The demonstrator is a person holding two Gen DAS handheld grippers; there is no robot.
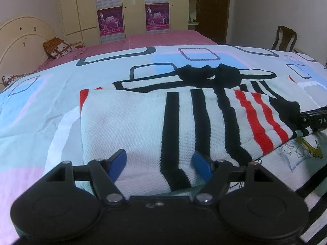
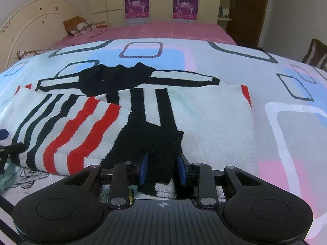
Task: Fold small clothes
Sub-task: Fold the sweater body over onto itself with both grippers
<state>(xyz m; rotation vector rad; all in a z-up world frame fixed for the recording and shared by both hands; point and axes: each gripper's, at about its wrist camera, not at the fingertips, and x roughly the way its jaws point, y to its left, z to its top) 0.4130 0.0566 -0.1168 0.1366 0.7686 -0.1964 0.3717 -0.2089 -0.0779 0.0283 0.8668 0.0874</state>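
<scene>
Both grippers sit at the near edge of a striped knit garment (image 1: 130,120) spread on a quilt (image 1: 51,94) printed with rounded rectangles in pale blue, pink and grey. Seen from the left wrist, the left gripper (image 1: 159,164) has its blue pads wide apart, with the white near hem of the garment lying between them; whether the pads touch the cloth cannot be told. Seen from the right wrist, the right gripper (image 2: 162,168) has its jaws narrowed to either side of the black cuff (image 2: 151,143) at the end of a sleeve that is folded across the garment's body, and the blue pads look pressed to the cuff's edges. That sleeve carries red and black stripes (image 2: 67,126) and lies on the left part of the garment in the right view, over the white body with its broad black bands. At the garment's far side the black collar (image 1: 206,74) is bunched, with black-edged white strips stretching out to either side of it. Under the near edge lies another cloth with a line-drawn cartoon print (image 1: 294,151). Farther off are a pink bedsheet (image 1: 143,38), a cream headboard (image 1: 22,36) on the left, a patterned pillow (image 1: 57,47), and a wardrobe with magenta posters (image 1: 110,20).
</scene>
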